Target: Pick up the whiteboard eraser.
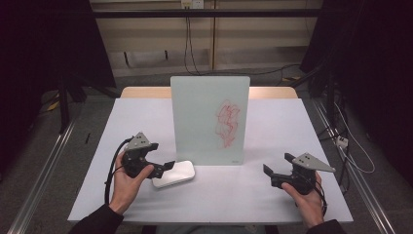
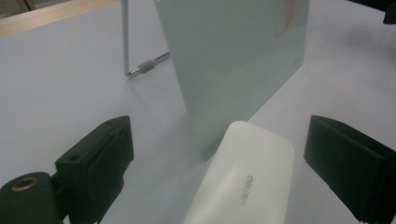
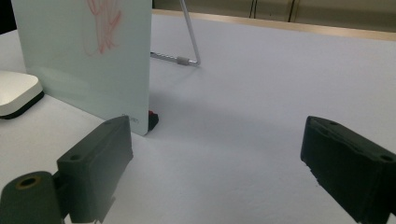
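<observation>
one white eraser [image 1: 173,174] lies flat on the table [image 1: 224,195], just in front of the lower left corner of the glass board [image 1: 210,119], its long axis running left to right with a slight tilt, the right end a bit farther from the person. the left gripper [image 1: 168,165] sits at the eraser's left end, jaws spread wide; in the left gripper view the eraser [image 2: 243,182] reaches up between the two black jaws without either one pressing it, so nothing is gripped. the right gripper [image 1: 277,168] rests well apart near the table's right front, jaws spread too, holding nothing, pointing toward the board's [image 3: 88,60] right lower corner. one board stands upright near the middle of the table, leaning back on a thin metal stand [image 3: 187,42], with one patch of red scribble [image 1: 228,122] on its right half. the eraser nearly touches the board's foot, so room is tight behind it, while the tabletop in front and between the two grippers lies open. the eraser is well in from every table edge.
</observation>
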